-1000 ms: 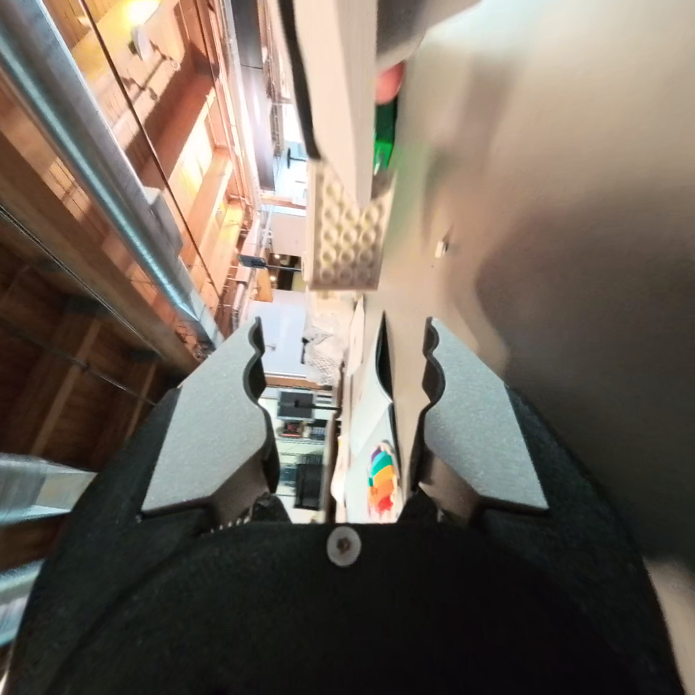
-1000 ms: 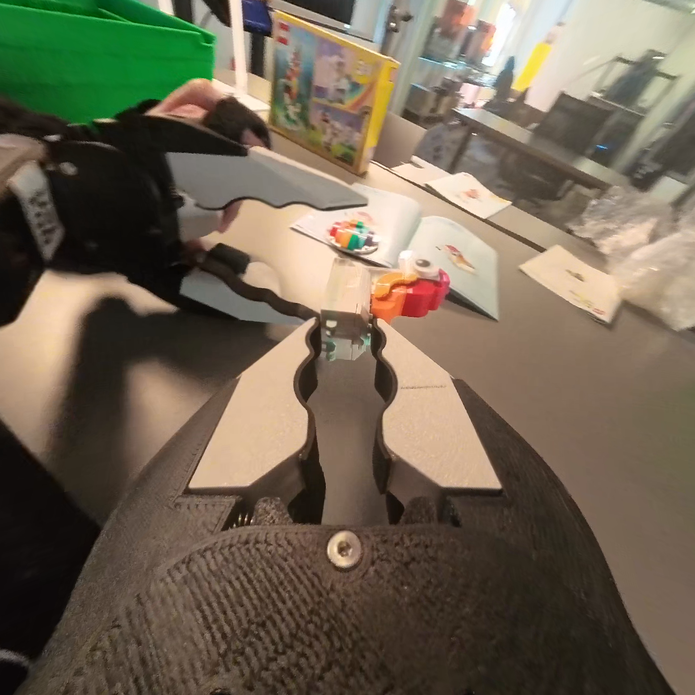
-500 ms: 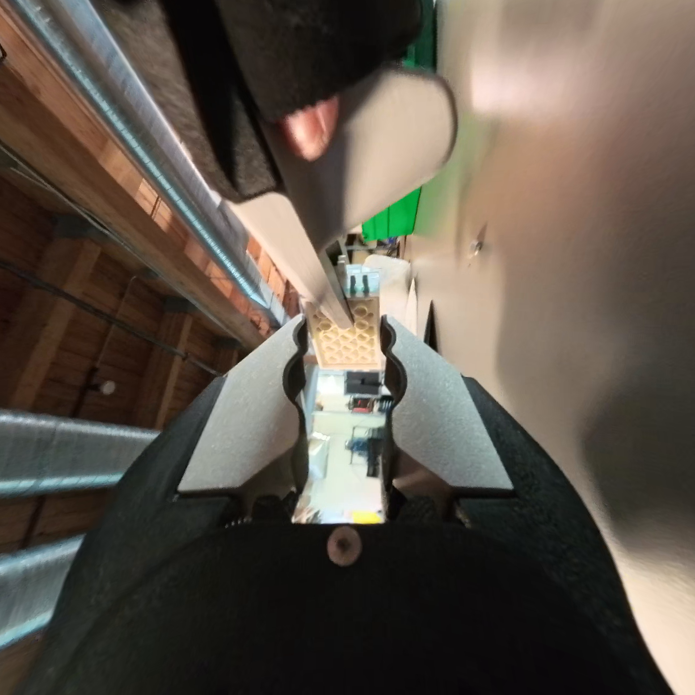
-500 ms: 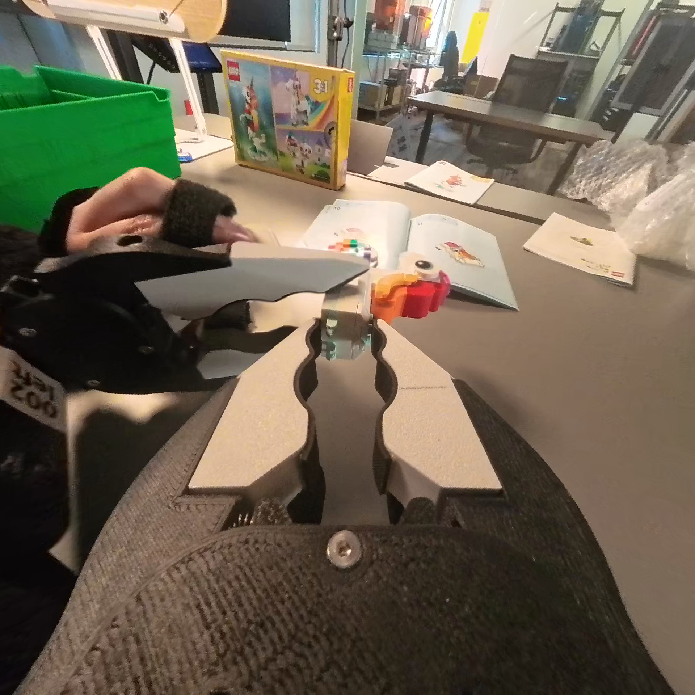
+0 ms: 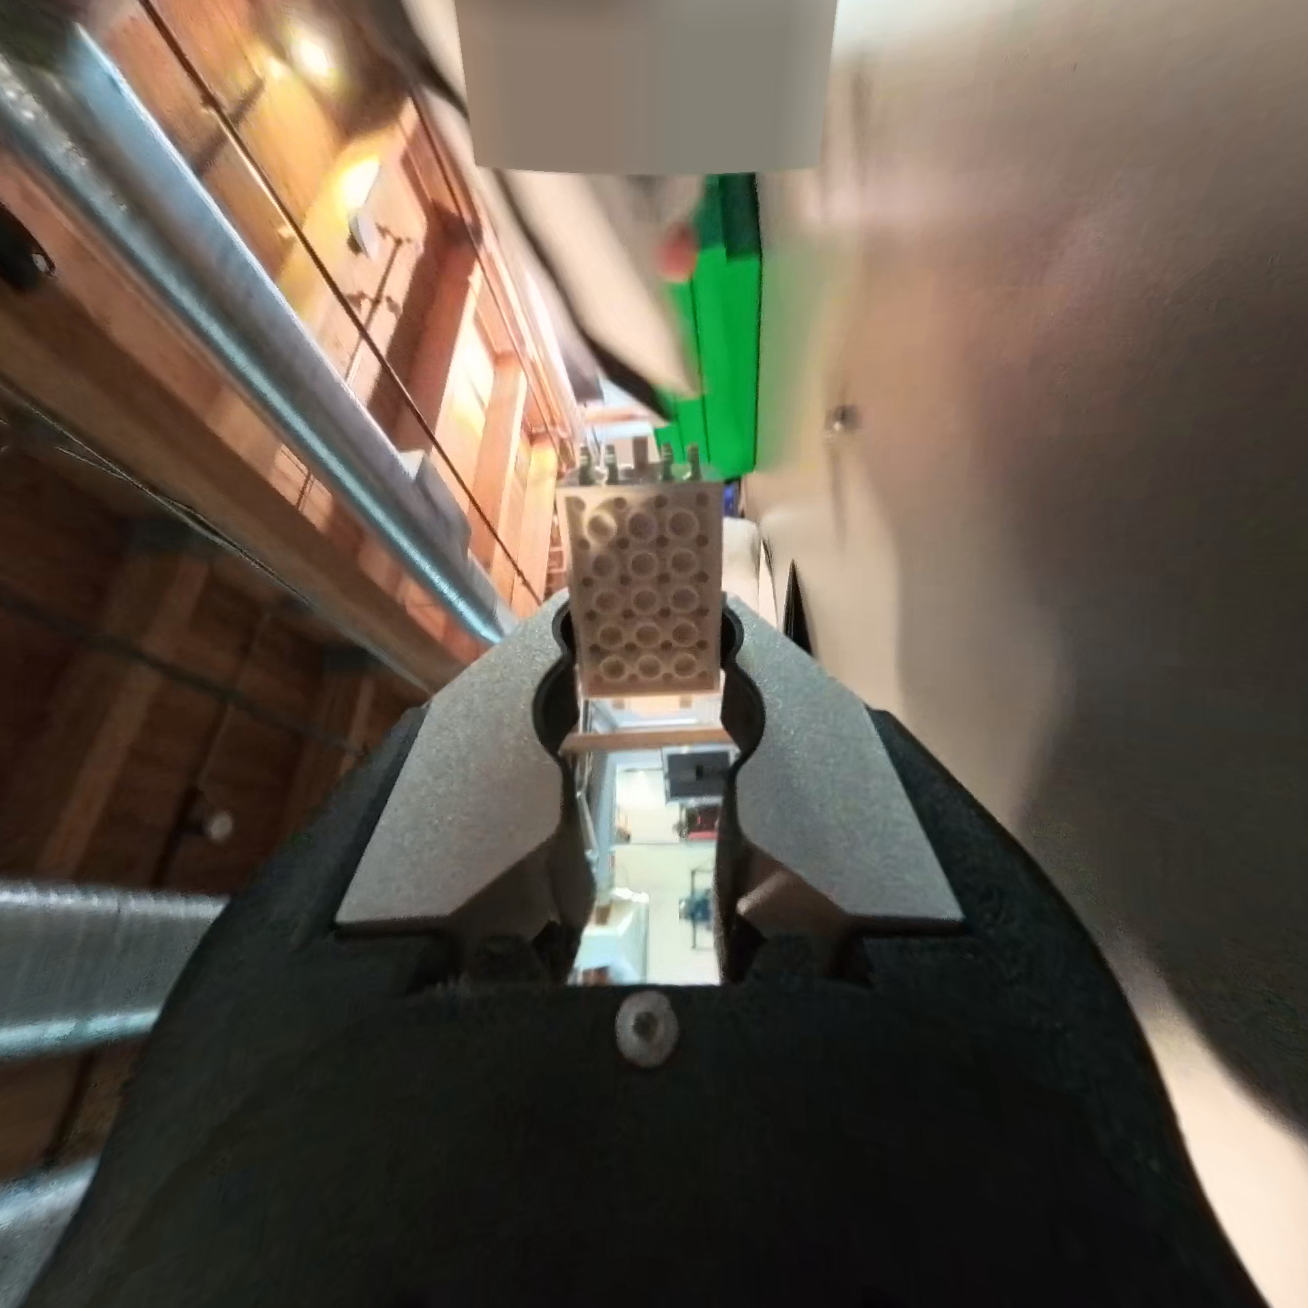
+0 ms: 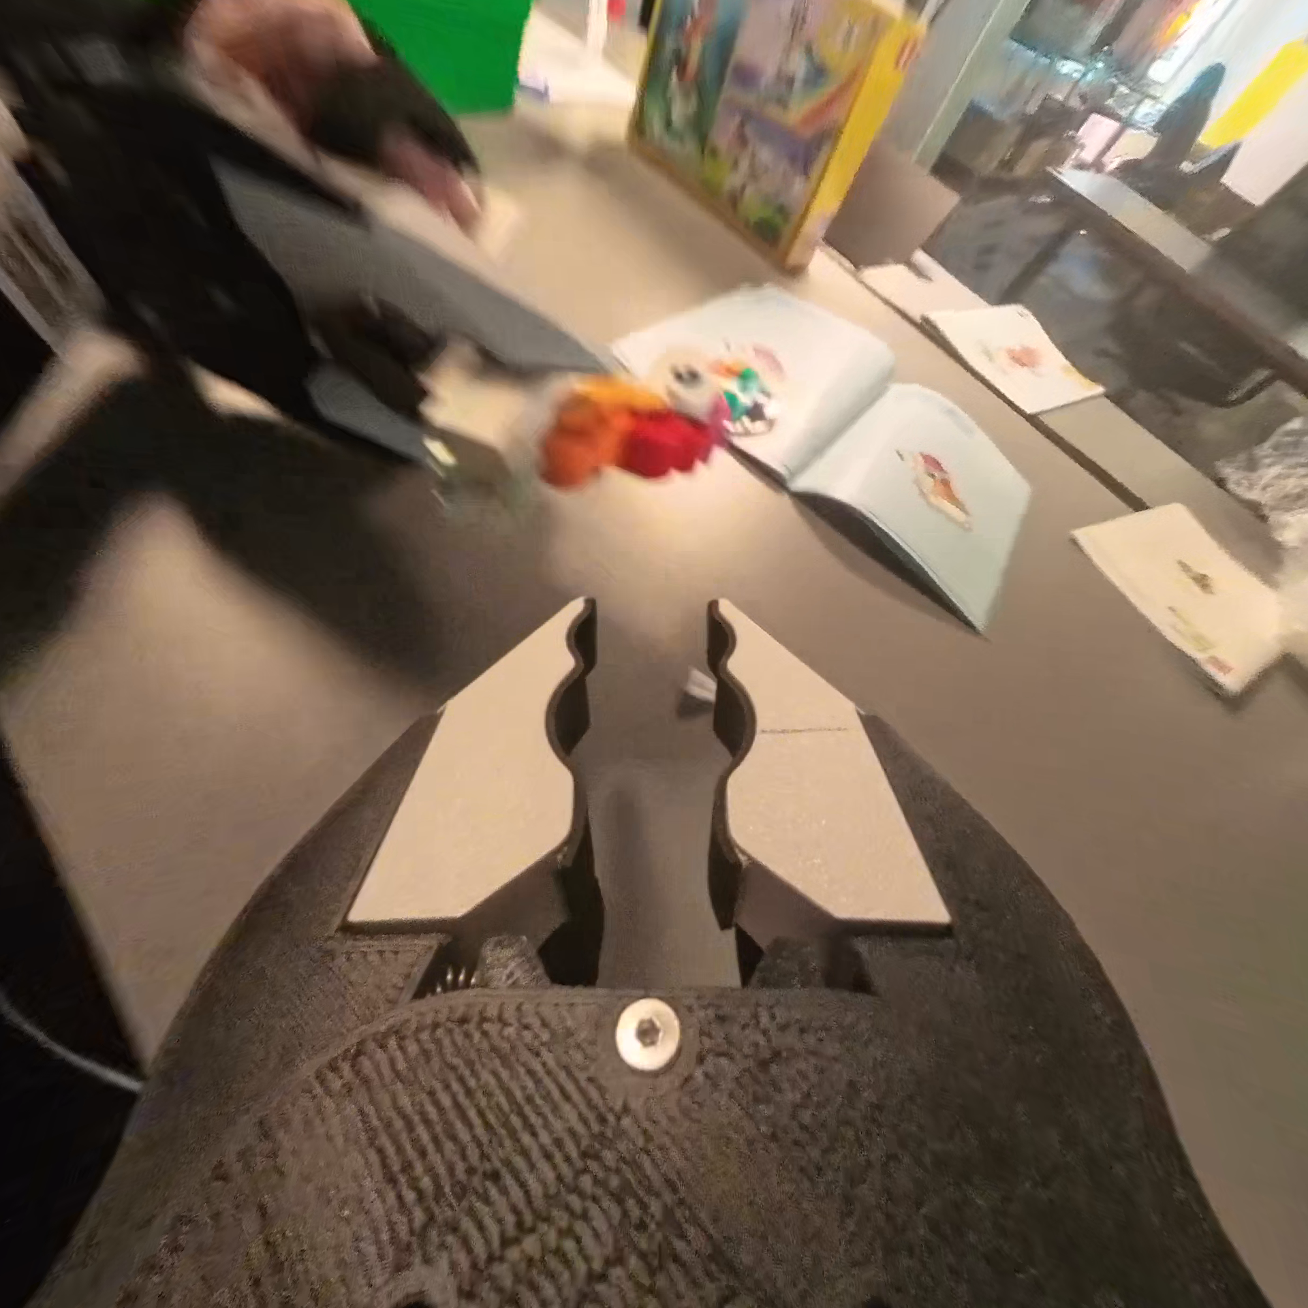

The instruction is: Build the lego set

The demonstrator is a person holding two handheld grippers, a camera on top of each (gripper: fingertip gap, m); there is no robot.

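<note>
While my left gripper (image 5: 651,637) pinches the tan plate (image 5: 645,591) by its two long edges, studless underside facing the camera, my right gripper (image 6: 651,637) hangs over the worktop (image 6: 991,814) with jaws spread and nothing between them. That left wrist view is rolled sideways, so the worktop runs up its right side. Small pieces seem to stick out of the plate's far end, too blurred to name.

From the right wrist view, the orange and red model (image 6: 623,439) with a white eye piece sits just in front of the left gripper (image 6: 297,283), apparently joined to what it holds; blur stops me confirming that. Behind it an open booklet (image 6: 849,453) lies mid-worktop, two loose leaflets (image 6: 1189,587) lie toward the right edge, and a colourful box (image 6: 764,120) stands at the far edge beside a green bin (image 6: 453,49). One small white piece (image 6: 697,686) lies on the worktop right at my right gripper's tips.

Risks, as I judge them: the grip is only on thin plate edges near the fingertips, so any push from the right side could twist the plate out or pop the model off. Everything is motion-blurred, so I'm moving fast; a misjudged approach could knock the model or flick the white piece off the worktop.

Writing: the box and leaflets carry printing and a logo, but none of it is readable here.
</note>
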